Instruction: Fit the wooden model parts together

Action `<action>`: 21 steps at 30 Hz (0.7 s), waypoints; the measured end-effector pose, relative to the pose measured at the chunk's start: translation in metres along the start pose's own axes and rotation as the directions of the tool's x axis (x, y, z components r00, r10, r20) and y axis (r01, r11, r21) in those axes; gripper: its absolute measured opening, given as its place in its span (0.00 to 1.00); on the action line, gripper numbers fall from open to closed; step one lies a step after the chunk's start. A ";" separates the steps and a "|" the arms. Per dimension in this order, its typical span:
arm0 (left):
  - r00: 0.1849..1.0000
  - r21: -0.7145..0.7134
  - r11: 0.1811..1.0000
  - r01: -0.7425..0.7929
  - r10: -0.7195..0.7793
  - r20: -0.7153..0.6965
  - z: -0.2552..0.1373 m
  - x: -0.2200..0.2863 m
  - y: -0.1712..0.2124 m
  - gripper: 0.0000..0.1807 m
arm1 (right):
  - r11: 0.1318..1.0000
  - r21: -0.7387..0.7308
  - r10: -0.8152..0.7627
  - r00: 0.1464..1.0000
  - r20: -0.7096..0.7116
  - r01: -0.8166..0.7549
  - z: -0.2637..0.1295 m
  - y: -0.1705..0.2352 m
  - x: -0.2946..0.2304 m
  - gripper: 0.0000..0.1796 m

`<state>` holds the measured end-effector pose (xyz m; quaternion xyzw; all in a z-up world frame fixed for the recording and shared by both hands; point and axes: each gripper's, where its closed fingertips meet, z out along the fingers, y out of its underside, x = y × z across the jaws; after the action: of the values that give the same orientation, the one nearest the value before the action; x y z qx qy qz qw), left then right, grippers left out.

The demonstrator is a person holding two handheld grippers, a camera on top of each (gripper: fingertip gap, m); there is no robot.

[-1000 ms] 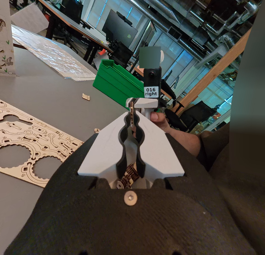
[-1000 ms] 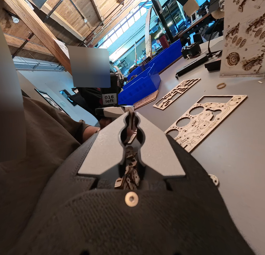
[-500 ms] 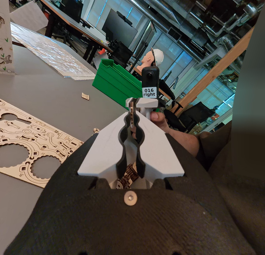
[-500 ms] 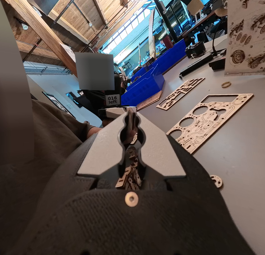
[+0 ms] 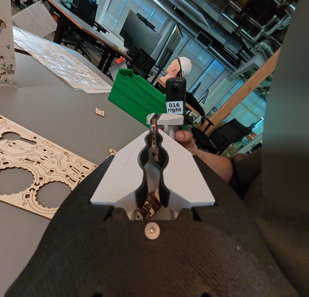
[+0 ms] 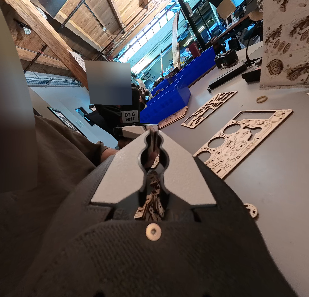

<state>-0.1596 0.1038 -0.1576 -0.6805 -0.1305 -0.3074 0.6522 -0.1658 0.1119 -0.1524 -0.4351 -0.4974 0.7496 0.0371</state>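
In the left wrist view we see our left gripper (image 5: 153, 135) clenched on one thin wooden part (image 5: 153, 133) at frame centre, tip to tip with the right gripper (image 5: 154, 121). One punched wooden sheet (image 5: 33, 170) lies at left, with two small loose pieces (image 5: 99, 112) on the grey table (image 5: 58, 115).

In the right wrist view our right gripper (image 6: 153, 135) pinches the same part (image 6: 153, 139). We count two punched sheets (image 6: 240, 141) at right.

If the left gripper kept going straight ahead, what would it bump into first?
Probably the right gripper. It faces the left gripper tip to tip, and a thin wooden part spans both sets of fingertips. Exact depth is hard to judge.
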 end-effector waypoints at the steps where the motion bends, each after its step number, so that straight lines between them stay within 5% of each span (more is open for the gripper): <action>1: 1.000 0.000 1.000 0.001 -0.001 0.000 0.000 0.000 0.000 0.00 | 1.000 0.000 0.001 1.000 0.001 -0.001 0.000 0.000 0.000 0.02; 10: 1.000 -0.002 1.000 -0.012 0.012 0.004 0.000 0.001 0.000 0.00 | 1.000 -0.013 -0.005 1.000 -0.006 0.005 0.001 0.001 0.000 0.02; 21: 0.974 -0.041 0.977 -0.209 0.212 0.084 0.002 0.005 0.003 0.01 | 0.999 -0.040 -0.017 1.000 -0.018 0.017 -0.001 0.002 -0.001 0.02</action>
<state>-0.1536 0.1040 -0.1569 -0.7138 -0.0814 -0.2084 0.6637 -0.1637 0.1107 -0.1537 -0.4383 -0.5155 0.7352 0.0395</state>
